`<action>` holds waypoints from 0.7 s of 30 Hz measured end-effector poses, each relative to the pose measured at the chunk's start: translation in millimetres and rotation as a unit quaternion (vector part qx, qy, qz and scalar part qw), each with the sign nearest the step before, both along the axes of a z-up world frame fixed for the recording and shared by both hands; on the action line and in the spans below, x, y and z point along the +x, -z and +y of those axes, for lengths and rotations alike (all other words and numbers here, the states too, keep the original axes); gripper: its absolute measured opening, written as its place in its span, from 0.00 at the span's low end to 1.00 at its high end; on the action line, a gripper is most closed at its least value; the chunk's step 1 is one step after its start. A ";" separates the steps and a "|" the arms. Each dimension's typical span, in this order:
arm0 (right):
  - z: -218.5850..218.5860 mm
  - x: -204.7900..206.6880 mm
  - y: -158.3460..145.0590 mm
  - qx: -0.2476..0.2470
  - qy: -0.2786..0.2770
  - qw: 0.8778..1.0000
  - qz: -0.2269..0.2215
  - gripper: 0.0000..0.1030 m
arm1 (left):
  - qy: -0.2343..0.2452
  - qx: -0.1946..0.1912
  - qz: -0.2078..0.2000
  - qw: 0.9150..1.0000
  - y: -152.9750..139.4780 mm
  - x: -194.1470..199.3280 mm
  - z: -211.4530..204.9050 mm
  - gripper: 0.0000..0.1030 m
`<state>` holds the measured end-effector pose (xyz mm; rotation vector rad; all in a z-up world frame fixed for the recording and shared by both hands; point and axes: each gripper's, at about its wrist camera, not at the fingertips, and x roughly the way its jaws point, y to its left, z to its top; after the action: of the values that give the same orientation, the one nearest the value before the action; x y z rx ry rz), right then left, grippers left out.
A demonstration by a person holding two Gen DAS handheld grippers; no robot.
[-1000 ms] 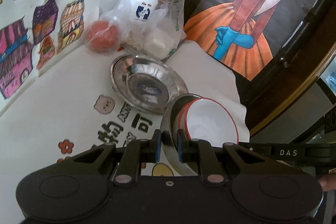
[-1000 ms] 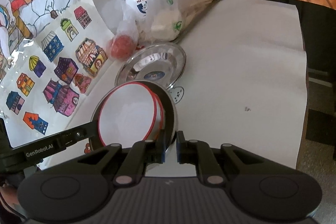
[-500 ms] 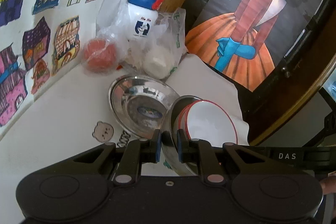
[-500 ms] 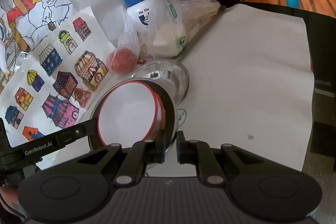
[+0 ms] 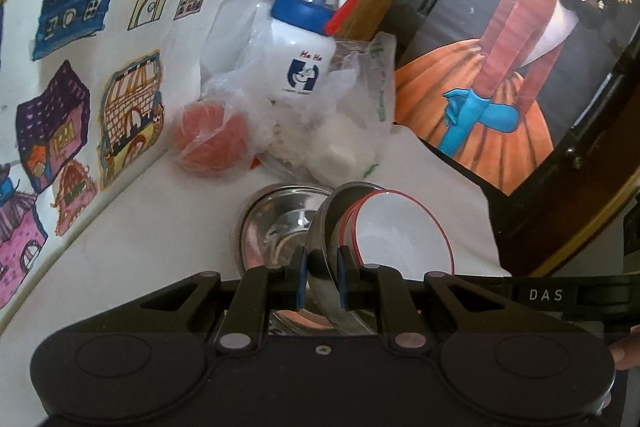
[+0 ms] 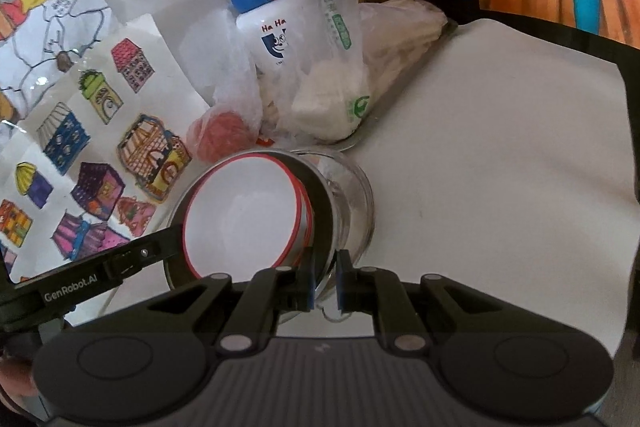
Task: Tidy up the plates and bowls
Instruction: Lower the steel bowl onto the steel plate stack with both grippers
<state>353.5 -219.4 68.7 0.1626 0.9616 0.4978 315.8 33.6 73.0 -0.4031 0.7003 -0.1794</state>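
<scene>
Both grippers — left [image 5: 319, 277], right [image 6: 323, 285] — pinched the stack's [image 6: 256, 215] steel rim on opposite sides, empty plate [image 5: 276, 223] just ahead and under its far edge.

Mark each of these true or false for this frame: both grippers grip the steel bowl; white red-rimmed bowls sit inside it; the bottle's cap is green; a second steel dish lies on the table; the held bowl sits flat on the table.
1. Both the left gripper and right gripper grip the steel bowl. True.
2. White bowls sit inside it. True.
3. The bottle has a green cap. False: blue, with a red strap.
4. A steel dish lies on the table. True.
5. The held bowl sits flat on the table. False: it is tilted, gripped by its rim.
</scene>
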 end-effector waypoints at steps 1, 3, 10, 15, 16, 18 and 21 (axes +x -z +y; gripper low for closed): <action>1.8 3.6 1.8 -0.001 -0.001 1.000 0.001 0.11 | -0.001 0.000 0.002 1.000 2.1 2.9 1.4 0.15; 5.0 9.5 4.7 -0.003 -0.004 1.000 0.002 0.11 | -0.004 0.000 0.006 1.000 6.9 8.4 4.5 0.15; 13.5 22.8 7.4 -0.010 -0.011 1.000 0.000 0.11 | -0.011 -0.008 0.022 1.000 20.3 21.5 14.9 0.14; 17.6 28.1 7.9 -0.011 -0.013 1.000 -0.002 0.12 | -0.013 -0.011 0.036 0.999 28.3 28.4 18.0 0.13; 18.3 28.7 8.1 -0.011 -0.014 1.000 -0.001 0.12 | -0.013 -0.011 0.037 0.999 29.2 29.7 18.5 0.13; 19.2 29.6 8.7 -0.011 -0.015 1.000 -0.001 0.12 | -0.014 -0.011 0.039 0.999 30.9 30.7 19.4 0.13; 19.9 30.7 9.7 -0.010 -0.015 1.000 0.001 0.12 | -0.016 -0.009 0.039 0.999 31.4 31.3 19.9 0.12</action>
<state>384.2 -199.5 59.1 0.1304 0.9717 0.5146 347.1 53.4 41.5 -0.4409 0.7686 -0.1411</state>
